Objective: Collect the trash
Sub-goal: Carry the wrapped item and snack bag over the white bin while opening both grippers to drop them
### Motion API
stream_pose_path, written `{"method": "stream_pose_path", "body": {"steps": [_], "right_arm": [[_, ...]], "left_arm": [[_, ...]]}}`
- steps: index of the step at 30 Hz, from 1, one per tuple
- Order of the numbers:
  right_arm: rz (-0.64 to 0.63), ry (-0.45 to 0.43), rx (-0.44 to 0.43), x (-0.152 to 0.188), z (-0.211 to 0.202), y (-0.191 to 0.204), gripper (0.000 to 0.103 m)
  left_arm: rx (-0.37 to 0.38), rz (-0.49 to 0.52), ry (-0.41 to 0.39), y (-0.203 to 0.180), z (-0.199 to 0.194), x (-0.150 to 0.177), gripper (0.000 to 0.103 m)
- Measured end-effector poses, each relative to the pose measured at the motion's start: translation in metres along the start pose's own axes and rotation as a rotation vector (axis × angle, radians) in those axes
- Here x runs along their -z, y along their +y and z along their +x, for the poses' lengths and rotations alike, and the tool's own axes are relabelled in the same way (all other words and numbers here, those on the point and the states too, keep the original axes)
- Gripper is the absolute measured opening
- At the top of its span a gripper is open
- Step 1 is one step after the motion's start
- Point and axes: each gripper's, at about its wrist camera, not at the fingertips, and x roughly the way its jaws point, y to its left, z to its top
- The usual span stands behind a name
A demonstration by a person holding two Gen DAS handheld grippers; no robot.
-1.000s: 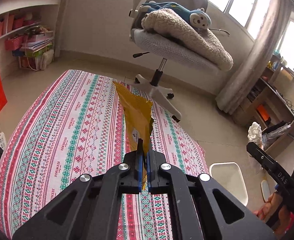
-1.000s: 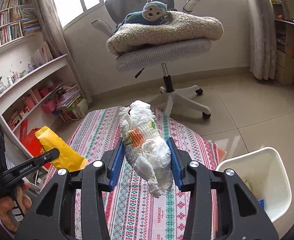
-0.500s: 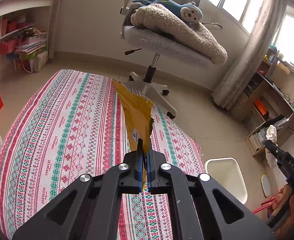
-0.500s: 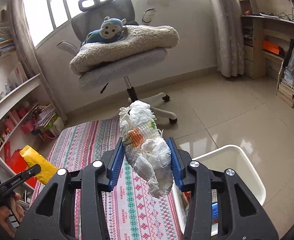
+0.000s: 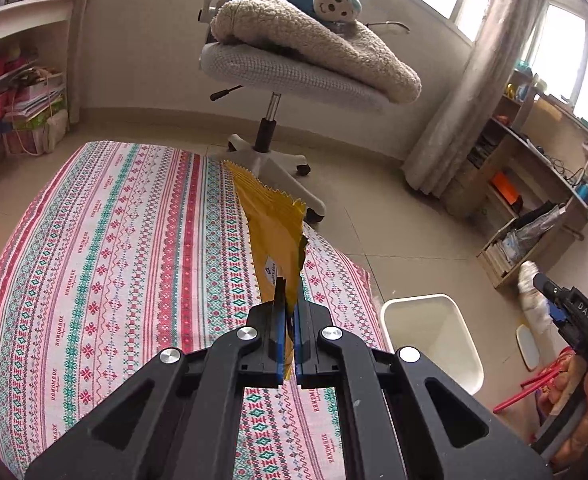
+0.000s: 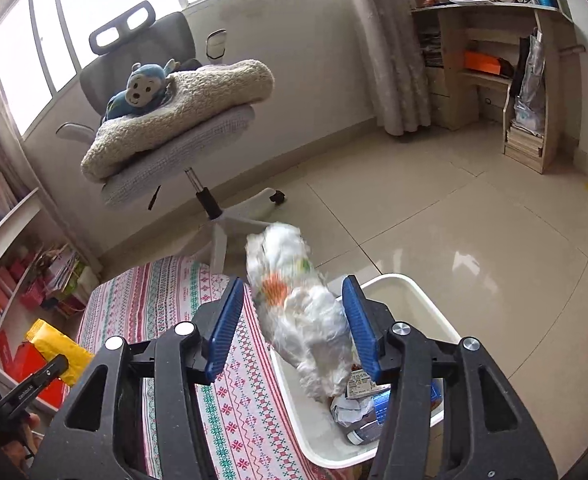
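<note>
The crumpled plastic bag [image 6: 301, 320], light and soft, is blurred between your right gripper [image 6: 292, 322]'s parted jaws above the bin [image 6: 425, 300]. Your left gripper [image 5: 290, 320] clenches the thin, crinkly yellow wrapper [image 5: 272, 224] by its lower edge over the desk [image 5: 106, 248]; the bin sits at three o'clock.

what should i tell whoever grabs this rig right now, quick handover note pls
Right gripper: jaws open, the crumpled white plastic bag looks blurred between them, seemingly dropping free above the white bin.
Left gripper: shut on the yellow wrapper, held up over the striped tablecloth.
Done: bin already holds some scraps; the bag looks released.
Left: check the bag landed inside, then carry the yellow wrapper to the bin beside the table and let go.
</note>
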Motion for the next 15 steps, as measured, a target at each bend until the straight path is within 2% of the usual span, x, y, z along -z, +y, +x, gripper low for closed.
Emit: {"method": "stream_pose_path", "body": {"steps": [3, 6, 11, 15], "right_arm": [[0.033, -0.04, 0.011, -0.005, -0.009, -0.012, 0.074], [0.069, -0.069, 0.026, -0.01, -0.015, -0.025, 0.084], [0.128, -0.104, 0.058, -0.017, -0.023, -0.046, 0.093], [0.17, -0.124, 0.075, -0.023, -0.029, -0.061, 0.096]], "left_arm": [[0.023, 0.026, 0.016, -0.019, 0.006, 0.003, 0.003], [0.058, 0.051, 0.043, -0.04, 0.013, 0.006, 0.003], [0.122, 0.085, 0.092, -0.079, 0.03, 0.015, 0.003], [0.198, 0.103, 0.147, -0.119, 0.047, 0.024, 0.003]]}}
